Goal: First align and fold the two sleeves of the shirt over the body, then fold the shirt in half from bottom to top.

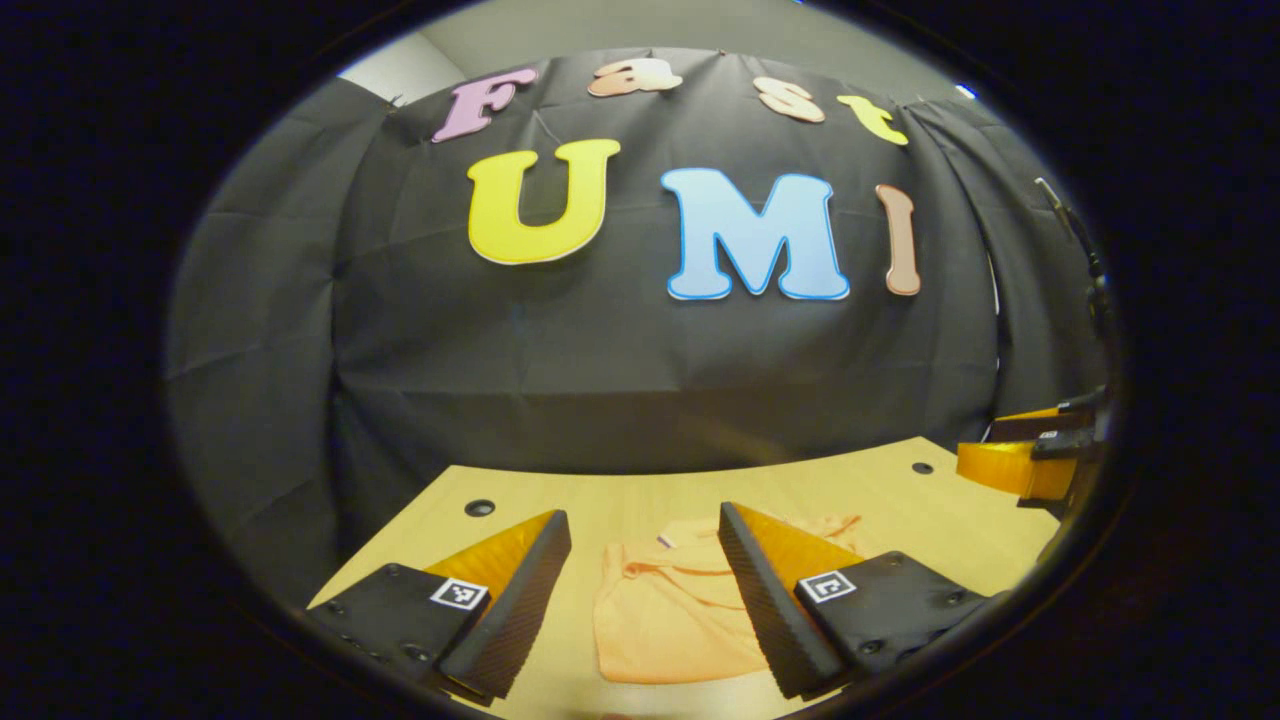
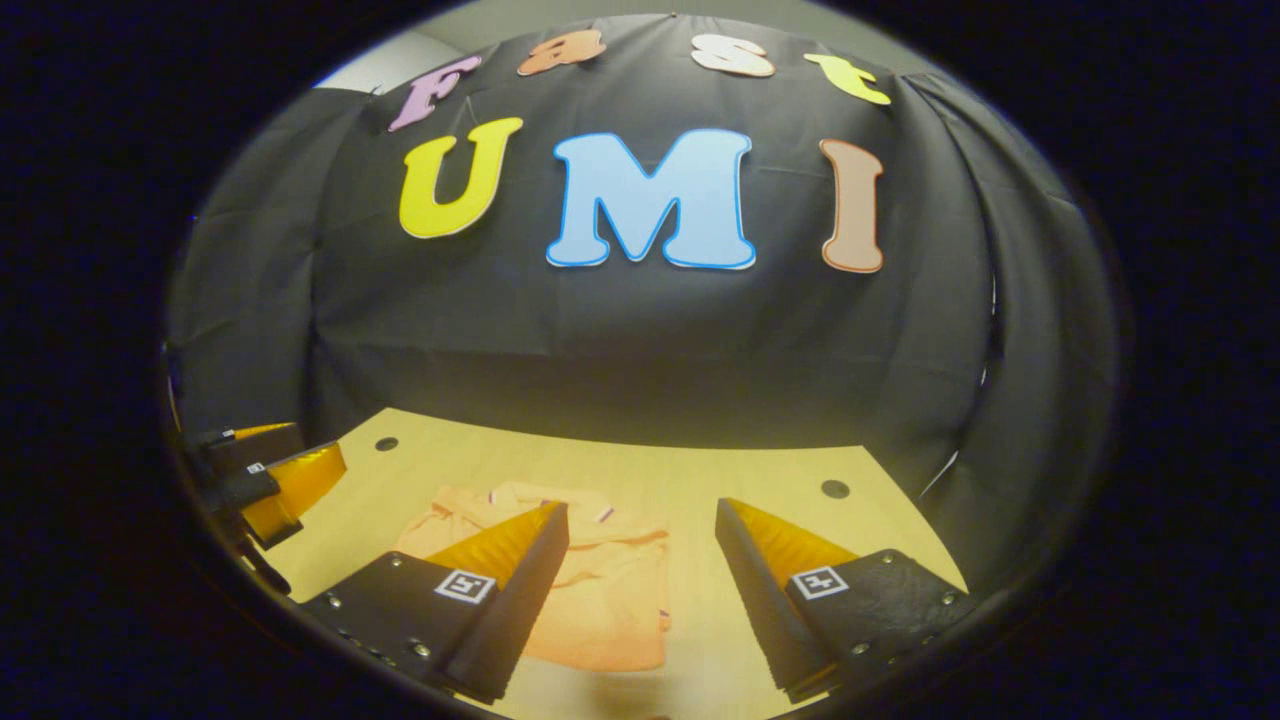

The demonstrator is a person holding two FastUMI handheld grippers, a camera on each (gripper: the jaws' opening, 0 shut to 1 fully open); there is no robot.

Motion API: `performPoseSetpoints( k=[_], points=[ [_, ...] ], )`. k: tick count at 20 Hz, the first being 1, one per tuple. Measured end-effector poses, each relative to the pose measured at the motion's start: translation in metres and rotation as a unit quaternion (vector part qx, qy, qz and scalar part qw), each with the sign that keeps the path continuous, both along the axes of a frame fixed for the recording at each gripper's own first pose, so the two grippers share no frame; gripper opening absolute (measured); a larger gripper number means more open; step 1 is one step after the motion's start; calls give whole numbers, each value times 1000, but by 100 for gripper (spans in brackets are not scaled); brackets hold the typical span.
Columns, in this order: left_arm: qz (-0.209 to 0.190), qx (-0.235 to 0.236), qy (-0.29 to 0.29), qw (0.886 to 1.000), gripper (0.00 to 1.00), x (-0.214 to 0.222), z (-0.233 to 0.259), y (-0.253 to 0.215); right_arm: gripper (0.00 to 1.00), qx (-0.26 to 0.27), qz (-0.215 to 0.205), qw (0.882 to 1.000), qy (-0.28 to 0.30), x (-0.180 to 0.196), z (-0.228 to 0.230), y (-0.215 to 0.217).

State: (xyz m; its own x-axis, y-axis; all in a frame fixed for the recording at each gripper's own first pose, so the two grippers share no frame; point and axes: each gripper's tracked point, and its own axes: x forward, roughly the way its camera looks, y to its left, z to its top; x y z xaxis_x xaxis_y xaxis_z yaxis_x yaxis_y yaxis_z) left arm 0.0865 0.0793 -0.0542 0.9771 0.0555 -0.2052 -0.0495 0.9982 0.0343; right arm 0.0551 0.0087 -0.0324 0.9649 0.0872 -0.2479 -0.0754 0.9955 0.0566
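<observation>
left claw (image 1: 645, 590) spread, shirt (image 1: 670, 610) flat, table (image 1: 900, 500)

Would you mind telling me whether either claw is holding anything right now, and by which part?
Nothing is held. The left claw and the right claw are both open above the orange shirt lying on the table.

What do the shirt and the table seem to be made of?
Shirt: soft, matte knit fabric, likely cotton; it lies limp with creases and a fold-down collar. Table: pale wood or wood-look laminate, smooth, with round dark holes near its far corners.
</observation>
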Motion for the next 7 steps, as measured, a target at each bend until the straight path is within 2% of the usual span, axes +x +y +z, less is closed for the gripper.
performPoseSetpoints(
  k=[7],
  points=[
    [18, -4, -26, 1000, 99, -59, 15, -26, 92, -9, 32, 999, -32, -56, 13, -3]
  ],
)
